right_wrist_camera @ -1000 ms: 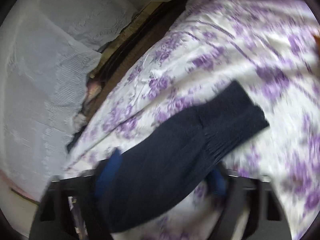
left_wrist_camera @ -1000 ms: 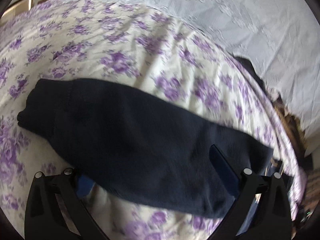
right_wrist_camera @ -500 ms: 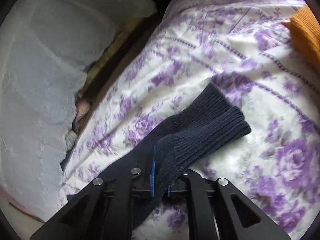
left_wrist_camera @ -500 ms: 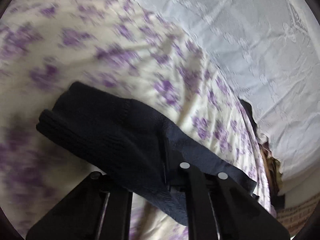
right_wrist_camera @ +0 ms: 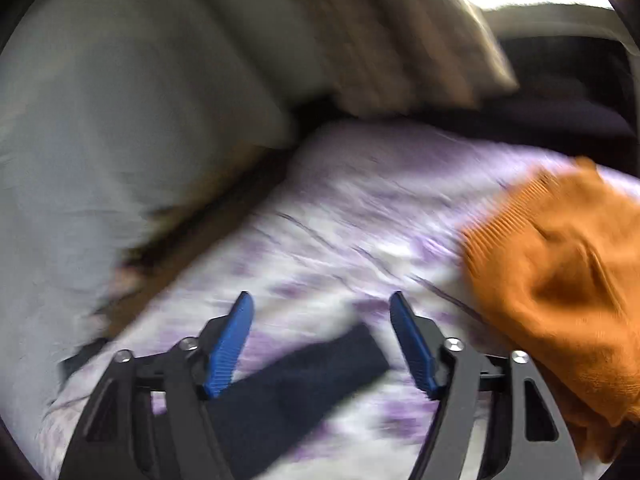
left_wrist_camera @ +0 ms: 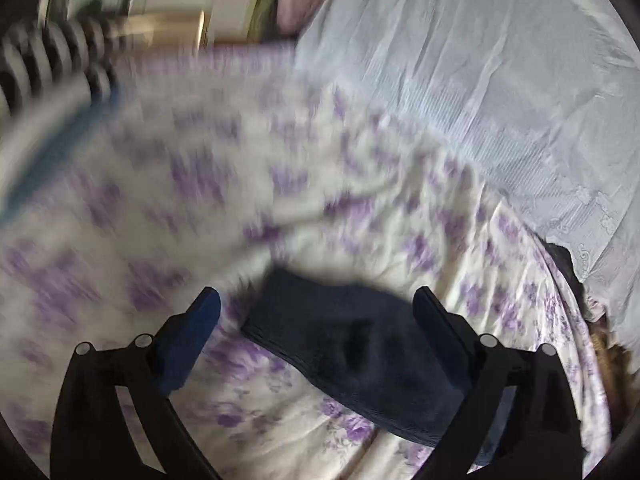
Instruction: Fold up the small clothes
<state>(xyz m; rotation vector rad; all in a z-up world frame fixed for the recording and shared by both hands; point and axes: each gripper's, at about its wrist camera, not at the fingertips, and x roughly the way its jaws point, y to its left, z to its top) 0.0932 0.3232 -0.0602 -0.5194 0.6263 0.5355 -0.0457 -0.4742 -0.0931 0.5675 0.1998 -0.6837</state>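
A dark navy knit sock (left_wrist_camera: 356, 356) lies folded on the floral bedsheet (left_wrist_camera: 240, 208). In the left wrist view my left gripper (left_wrist_camera: 316, 300) is open and empty, its blue-padded fingers either side of the sock's near end, a little above it. In the right wrist view the sock (right_wrist_camera: 296, 384) lies low between the fingers of my right gripper (right_wrist_camera: 320, 304), which is open and empty above it. An orange knit garment (right_wrist_camera: 560, 280) lies on the sheet to the right.
A white embroidered cloth (left_wrist_camera: 480, 80) hangs along the bed's far side. It also shows at the left in the right wrist view (right_wrist_camera: 100, 140). A striped item (left_wrist_camera: 48, 52) lies at the far left. The views are blurred by motion.
Both grippers have opened and let go of the sock, which now lies folded on the sheet. Both have lifted and pulled back. The right view has swung towards the orange garment.
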